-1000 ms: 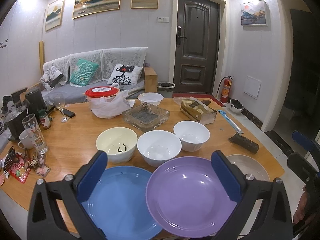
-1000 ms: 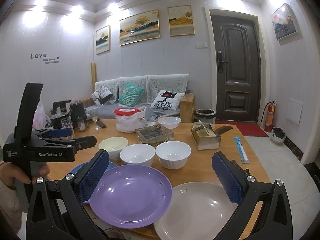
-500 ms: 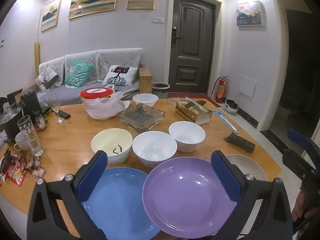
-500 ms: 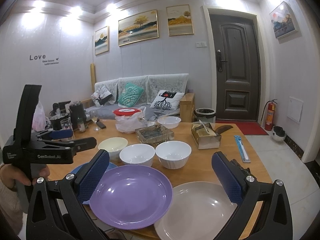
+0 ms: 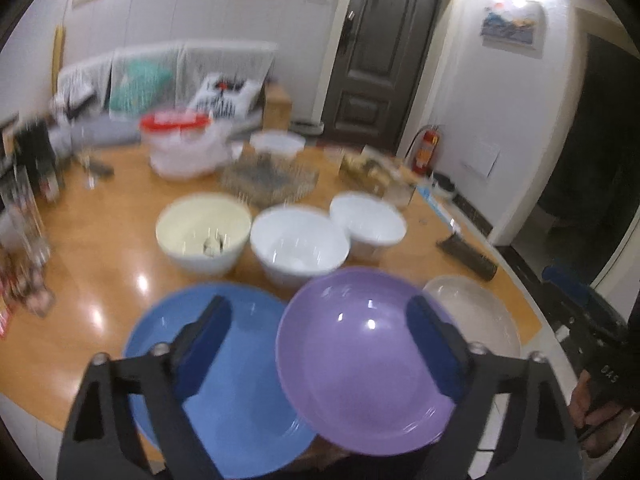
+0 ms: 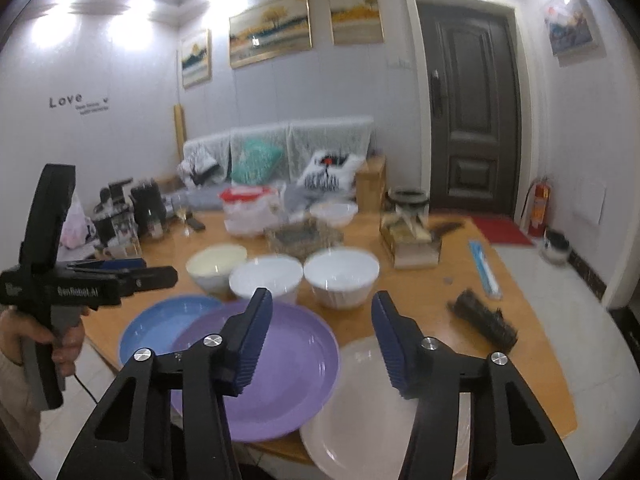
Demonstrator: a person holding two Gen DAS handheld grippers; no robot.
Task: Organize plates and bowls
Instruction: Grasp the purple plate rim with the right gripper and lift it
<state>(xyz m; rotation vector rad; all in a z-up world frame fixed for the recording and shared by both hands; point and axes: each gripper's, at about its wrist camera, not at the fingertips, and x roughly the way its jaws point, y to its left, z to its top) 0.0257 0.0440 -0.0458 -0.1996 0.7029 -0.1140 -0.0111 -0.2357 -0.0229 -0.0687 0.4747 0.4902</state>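
wooden table (image 6: 532,344) crowded: bowls behind purple plate (image 6: 280,364); both grippers' fingers spread, empty.

Motion blur smears the bowls (image 5: 298,242) and far clutter (image 5: 268,178).

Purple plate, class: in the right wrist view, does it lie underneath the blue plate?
No. The purple plate overlaps the blue plate from above, covering its right edge.

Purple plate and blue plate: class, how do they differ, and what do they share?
The purple plate overlaps the blue plate, lying partly on top. Purple sits between the blue and white plates; blue ends the row, left in both views. Both are round, glossy and empty, near the table edge.
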